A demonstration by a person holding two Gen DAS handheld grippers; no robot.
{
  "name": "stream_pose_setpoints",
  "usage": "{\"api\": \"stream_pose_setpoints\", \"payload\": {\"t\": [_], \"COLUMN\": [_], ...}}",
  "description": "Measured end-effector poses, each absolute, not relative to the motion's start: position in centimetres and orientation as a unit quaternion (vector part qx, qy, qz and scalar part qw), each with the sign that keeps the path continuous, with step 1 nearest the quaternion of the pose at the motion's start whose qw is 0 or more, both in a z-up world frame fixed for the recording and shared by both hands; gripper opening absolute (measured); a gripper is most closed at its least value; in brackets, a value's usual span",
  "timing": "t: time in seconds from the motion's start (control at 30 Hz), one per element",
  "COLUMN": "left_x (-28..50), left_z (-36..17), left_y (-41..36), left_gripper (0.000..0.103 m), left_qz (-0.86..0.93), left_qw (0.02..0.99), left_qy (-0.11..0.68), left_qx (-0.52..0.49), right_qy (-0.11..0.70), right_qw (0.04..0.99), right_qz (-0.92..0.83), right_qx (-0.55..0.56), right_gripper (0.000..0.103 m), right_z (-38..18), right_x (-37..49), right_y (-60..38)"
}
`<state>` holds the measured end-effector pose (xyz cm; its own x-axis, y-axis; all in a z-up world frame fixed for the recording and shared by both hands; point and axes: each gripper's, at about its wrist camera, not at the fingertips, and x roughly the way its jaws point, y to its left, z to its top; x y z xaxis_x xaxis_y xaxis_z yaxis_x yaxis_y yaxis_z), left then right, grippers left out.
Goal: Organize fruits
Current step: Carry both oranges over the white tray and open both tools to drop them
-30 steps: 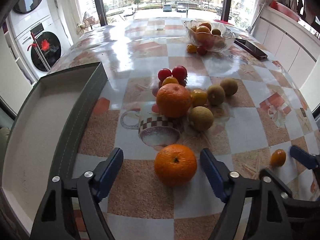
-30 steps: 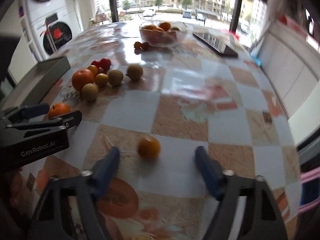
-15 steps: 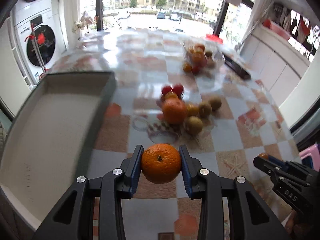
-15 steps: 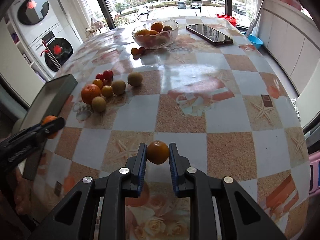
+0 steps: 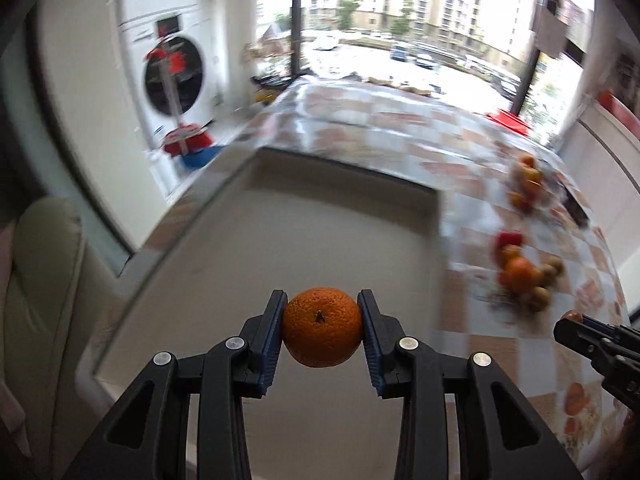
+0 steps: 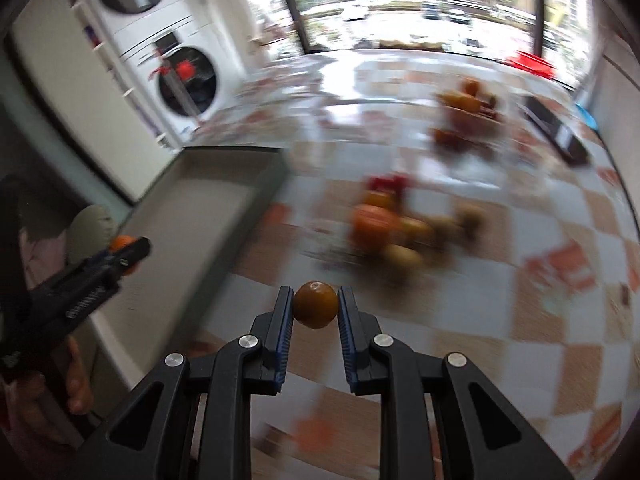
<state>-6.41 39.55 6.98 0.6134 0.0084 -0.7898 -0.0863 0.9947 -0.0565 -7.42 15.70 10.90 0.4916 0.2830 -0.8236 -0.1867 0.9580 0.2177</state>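
My left gripper [image 5: 322,326] is shut on a large orange [image 5: 322,326] and holds it in the air over the near part of the grey tray [image 5: 320,216]. My right gripper [image 6: 315,305] is shut on a small orange fruit [image 6: 315,305], held above the checked table to the right of the tray [image 6: 224,196]. The left gripper with its orange [image 6: 122,243] also shows at the left of the right wrist view. A blurred pile of fruit [image 6: 392,224] lies on the table beyond.
A glass bowl of fruit [image 6: 468,108] stands at the far side, with a dark phone [image 6: 556,132] to its right. A washing machine [image 5: 172,76] stands beyond the table's left edge. A cushioned seat [image 5: 40,280] is at the near left.
Both grippers have lifted their fruit and swung left. The left one now holds the large orange over the tray; the right one has come nearer the tray.
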Motion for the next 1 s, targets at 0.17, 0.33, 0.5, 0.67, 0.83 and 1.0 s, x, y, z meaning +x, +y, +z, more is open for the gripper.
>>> {"api": "stream_pose_setpoints", "payload": {"t": [0.17, 0.33, 0.5, 0.67, 0.83, 1.0], "left_x": [-6.4, -6.1, -5.9, -6.6, -7.4, -8.4], "left_z": [6.2, 4.8, 3.7, 3.5, 4.3, 6.3], "left_y": [43.4, 45.5, 45.5, 45.5, 45.1, 40.6], "left_gripper": [0.038, 0.038, 0.038, 0.090, 0.095, 0.095], "left_qz": [0.058, 0.070, 0.069, 0.098, 0.086, 0.036], "left_qw": [0.893, 0.885, 0.880, 0.887, 0.895, 0.909], "left_qy": [0.444, 0.456, 0.467, 0.449, 0.434, 0.415], "left_qx": [-0.057, -0.065, -0.056, -0.043, -0.051, -0.022], "right_qy": [0.491, 0.505, 0.525, 0.520, 0.498, 0.487], "right_qw": [0.850, 0.834, 0.818, 0.825, 0.846, 0.866], "right_qz": [0.190, 0.223, 0.235, 0.219, 0.189, 0.105], "right_qx": [0.021, -0.001, -0.020, -0.028, 0.001, 0.049], "right_gripper": [0.024, 0.024, 0.025, 0.071, 0.087, 0.089], "right_z": [10.9, 10.0, 8.6, 8.9, 10.2, 9.8], "right_x": [-5.9, -5.0, -4.7, -5.1, -4.7, -5.3], "right_y": [23.0, 28.1, 30.4, 29.9, 26.5, 19.1]}}
